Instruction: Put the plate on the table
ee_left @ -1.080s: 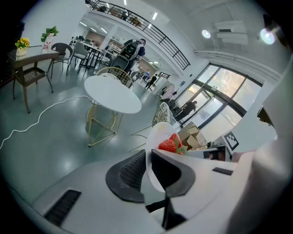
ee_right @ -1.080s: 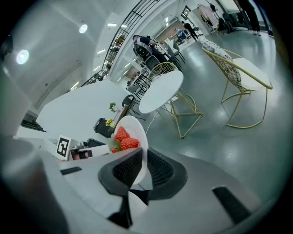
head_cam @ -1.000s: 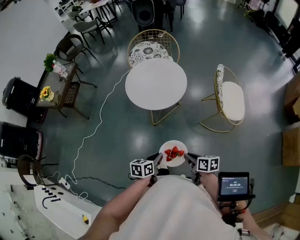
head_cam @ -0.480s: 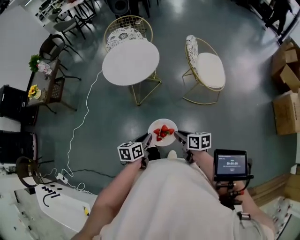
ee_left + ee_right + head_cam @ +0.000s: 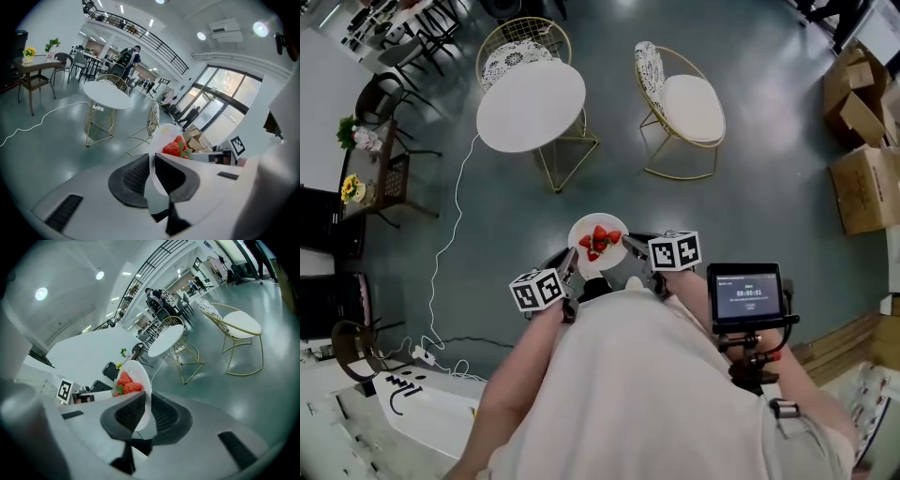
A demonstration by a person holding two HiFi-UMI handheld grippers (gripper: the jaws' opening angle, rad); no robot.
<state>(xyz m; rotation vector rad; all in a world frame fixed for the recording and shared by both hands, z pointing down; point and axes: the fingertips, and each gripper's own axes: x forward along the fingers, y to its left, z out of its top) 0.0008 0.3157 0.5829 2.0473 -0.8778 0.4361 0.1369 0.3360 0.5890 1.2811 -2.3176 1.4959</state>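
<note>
While the white table [image 5: 531, 105] has slid up and leftward in the head view within the last second, the plate [image 5: 602, 267] of strawberries [image 5: 598, 241] hangs over the floor [image 5: 750, 187], well apart from that table, its rim pinched on either side by the left gripper [image 5: 570, 268] and right gripper [image 5: 633, 247]; carrying remains

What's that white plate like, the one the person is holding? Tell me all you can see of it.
The plate is round, white and glossy, likely ceramic, and carries a few red strawberries with green tops. It is held roughly level in the air above the floor, the left gripper shut on one edge and the right gripper on the opposite edge. Nothing else touches it; the round white table stands ahead, apart.
</note>
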